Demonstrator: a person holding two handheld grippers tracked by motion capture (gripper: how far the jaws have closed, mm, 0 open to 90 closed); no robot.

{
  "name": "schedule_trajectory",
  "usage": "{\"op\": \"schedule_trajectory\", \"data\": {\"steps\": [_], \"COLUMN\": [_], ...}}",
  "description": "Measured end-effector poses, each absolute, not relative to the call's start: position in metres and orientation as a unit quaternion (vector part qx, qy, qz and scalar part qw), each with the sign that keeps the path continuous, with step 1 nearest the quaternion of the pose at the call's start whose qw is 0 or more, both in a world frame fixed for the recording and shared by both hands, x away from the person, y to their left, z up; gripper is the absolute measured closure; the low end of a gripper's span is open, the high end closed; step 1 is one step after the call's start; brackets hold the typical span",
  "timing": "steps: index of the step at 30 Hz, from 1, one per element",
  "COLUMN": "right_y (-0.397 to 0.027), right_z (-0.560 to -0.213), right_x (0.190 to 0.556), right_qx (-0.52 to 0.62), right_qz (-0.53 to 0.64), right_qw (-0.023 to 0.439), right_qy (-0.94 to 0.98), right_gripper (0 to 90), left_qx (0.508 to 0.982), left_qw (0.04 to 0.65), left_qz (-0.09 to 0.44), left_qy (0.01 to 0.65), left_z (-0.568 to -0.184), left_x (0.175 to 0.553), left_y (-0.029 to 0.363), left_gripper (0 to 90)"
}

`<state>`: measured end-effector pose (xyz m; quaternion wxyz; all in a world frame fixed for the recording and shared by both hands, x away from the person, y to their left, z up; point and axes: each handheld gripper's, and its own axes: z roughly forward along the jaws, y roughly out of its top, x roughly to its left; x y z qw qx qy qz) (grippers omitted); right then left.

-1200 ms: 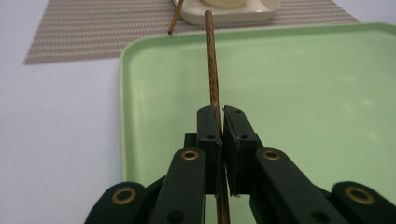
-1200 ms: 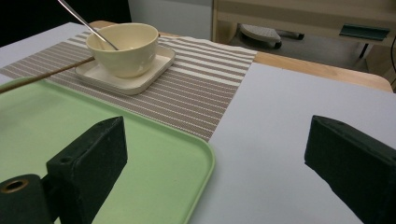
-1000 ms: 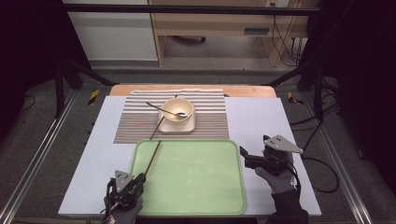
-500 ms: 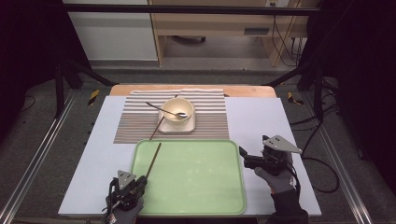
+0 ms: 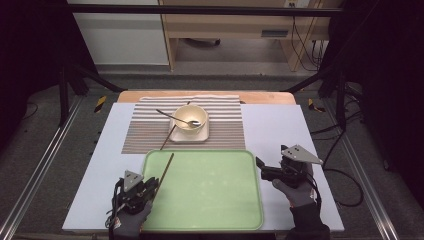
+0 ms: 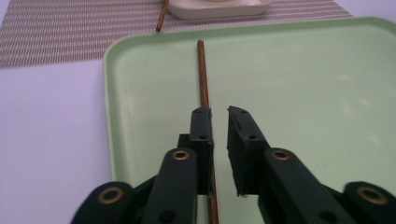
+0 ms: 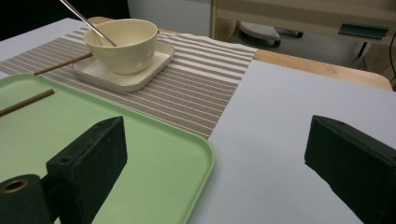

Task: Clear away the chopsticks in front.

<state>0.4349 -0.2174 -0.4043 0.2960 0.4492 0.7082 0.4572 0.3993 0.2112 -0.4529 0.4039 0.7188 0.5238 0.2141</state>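
Observation:
A brown chopstick [image 5: 164, 172] lies on the left part of the green tray [image 5: 210, 200]. My left gripper [image 5: 152, 182] sits over its near end at the tray's front left corner. In the left gripper view the jaws [image 6: 219, 112] stand a narrow gap apart with nothing between them, and the chopstick [image 6: 202, 79] runs under the left jaw. A second chopstick [image 5: 167, 138] rests on the striped placemat [image 5: 145, 125] beside a cream bowl [image 5: 190, 119] holding a metal spoon [image 5: 175, 117]. My right gripper [image 5: 265, 172] hovers wide open at the tray's right edge, holding nothing.
The bowl stands on a square cream saucer [image 5: 190, 134] in the middle of the placemat. The pale tabletop [image 5: 280, 130] extends on both sides of the tray. Dark frame legs and cables stand beyond the table's edges.
My left gripper has shifted a little forward and up over the chopstick's near end. The chopstick stays on the tray. The right gripper has not moved.

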Motion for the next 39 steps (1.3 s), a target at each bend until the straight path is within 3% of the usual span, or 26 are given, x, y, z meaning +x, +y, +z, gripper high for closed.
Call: {"op": "schedule_trajectory", "data": {"steps": [4, 14, 39], "right_y": [-0.217, -0.216, -0.215], "right_z": [-0.405, -0.406, -0.405], "right_x": [0.435, 0.436, 0.435], "right_qx": [0.450, 0.451, 0.449], "right_qz": [0.456, 0.455, 0.456], "right_qw": [0.295, 0.293, 0.295], "right_qy": [0.709, 0.710, 0.709], "right_gripper": [5.9, 5.9, 5.7], "left_qx": [0.736, 0.786, 0.766], "left_qw": [0.399, 0.342, 0.322], "left_qz": [0.204, 0.184, 0.215], "left_qy": [0.508, 0.481, 0.513], "left_z": [-0.453, -0.469, -0.472], "left_x": [0.414, 0.442, 0.432], "left_y": [0.208, 0.193, 0.215], "left_gripper": [89.4, 89.6, 89.7]}}
